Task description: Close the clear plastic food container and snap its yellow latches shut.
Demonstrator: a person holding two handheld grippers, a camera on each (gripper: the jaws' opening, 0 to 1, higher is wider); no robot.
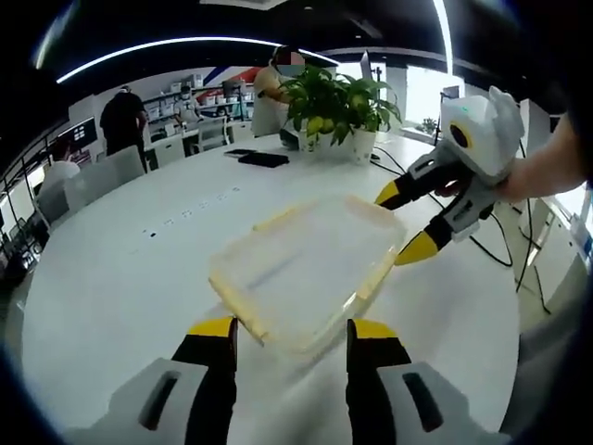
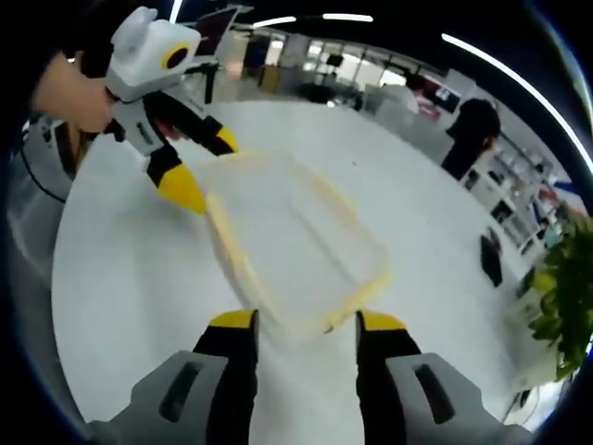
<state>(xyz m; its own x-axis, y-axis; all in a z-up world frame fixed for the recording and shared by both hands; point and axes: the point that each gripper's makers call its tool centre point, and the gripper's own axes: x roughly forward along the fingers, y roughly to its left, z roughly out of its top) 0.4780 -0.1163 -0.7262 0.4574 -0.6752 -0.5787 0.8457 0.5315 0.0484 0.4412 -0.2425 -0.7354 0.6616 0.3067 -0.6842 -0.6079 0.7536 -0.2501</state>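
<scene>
Table, white and round, carries everything. In the left gripper view, going from the left: two chairs stand at the far rim, with a person in black behind them by the shelves. Nearer the middle, a dark flat thing lies on the far side of the top. The container, clear with yellow latches along its edges, sits flat in the middle of the table, its lid on; it is blurred, so I cannot tell whether the latches are snapped. The left gripper stands at its near corner, jaws wide apart, one on each side of the corner, gripping nothing. Behind the box is a plant in a white pot, and a second person sits beyond it. On the right, the right gripper is at the box's far corner, its yellow tips spread, one over the rim and one beside it; a hand carries it.

In the right gripper view the left gripper shows at upper left, tips parted at the container's far corner. The right gripper brackets the near corner with wide jaws, empty. The plant is at the right edge.
</scene>
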